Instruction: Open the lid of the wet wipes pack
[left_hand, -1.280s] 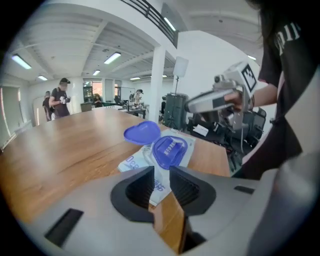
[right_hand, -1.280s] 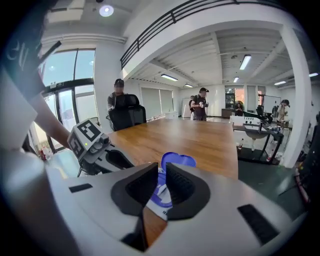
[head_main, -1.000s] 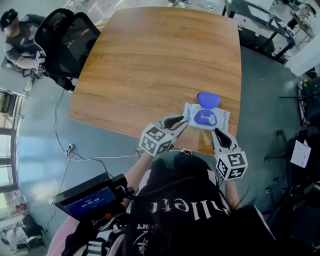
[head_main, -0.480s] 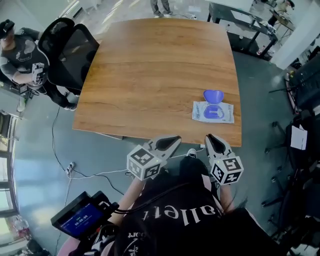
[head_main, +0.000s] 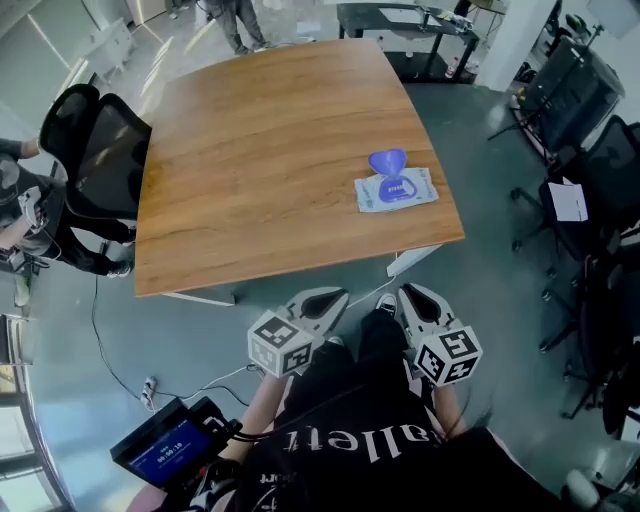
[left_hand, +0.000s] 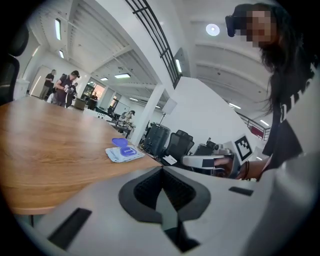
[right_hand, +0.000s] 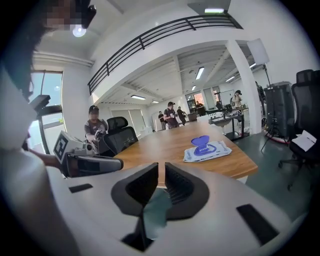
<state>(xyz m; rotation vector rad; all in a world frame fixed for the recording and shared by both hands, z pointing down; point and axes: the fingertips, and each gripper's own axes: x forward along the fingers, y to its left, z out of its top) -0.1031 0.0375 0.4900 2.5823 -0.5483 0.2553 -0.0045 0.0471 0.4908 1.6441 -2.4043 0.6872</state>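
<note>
**Observed state, single moment**

A flat, soft white-and-blue wet wipes pack is seen lying on the brown wooden table, close to the table's right-hand edge and towards its near right corner in the head view. The pack's blue rounded plastic lid is found flipped up at the far side of the pack. A blue oval frame is exposed beneath it.

The left gripper is held off the table's near edge, jaws pressed together, nothing between them. The right gripper is held beside it, jaws parted by a narrow gap, nothing gripped. Both are well apart from the pack.
</note>
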